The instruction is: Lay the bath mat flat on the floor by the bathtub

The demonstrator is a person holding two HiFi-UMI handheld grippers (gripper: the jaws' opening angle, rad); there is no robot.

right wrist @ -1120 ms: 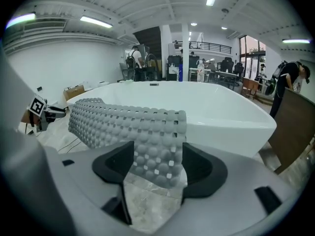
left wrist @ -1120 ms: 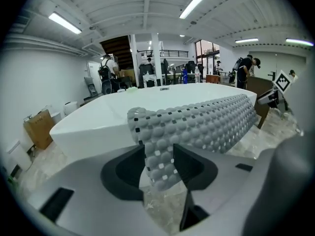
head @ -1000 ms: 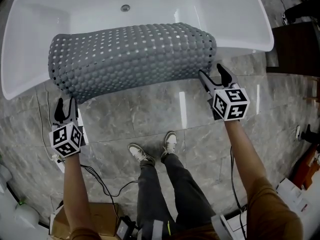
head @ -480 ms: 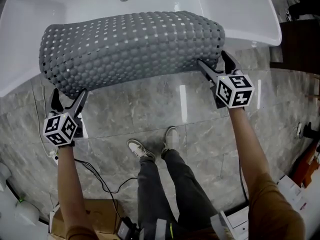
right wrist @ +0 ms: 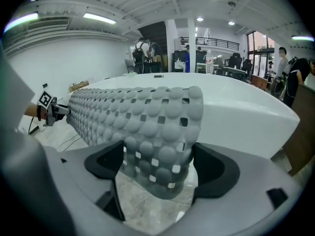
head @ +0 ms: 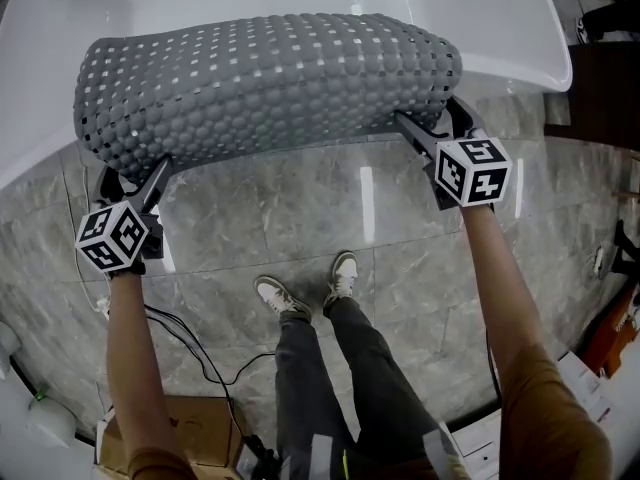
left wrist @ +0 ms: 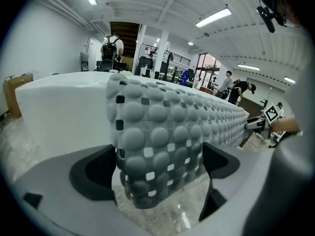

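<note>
Shoes [head: 305, 293] on the tiled floor [head: 300, 218] (marble look). Left gripper [head: 133, 180] and right gripper [head: 432, 126] are out front, jaws wide and just been opening, one end of the mat [head: 265, 83] sitting between each pair. Mat is folded into a long hump spanning both grippers, low beside the tub [head: 480, 28]. Floor contact: can't tell.

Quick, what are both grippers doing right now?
Left gripper: open, just widened, bath mat between jaws.
Right gripper: open, just widened, bath mat between jaws.
</note>
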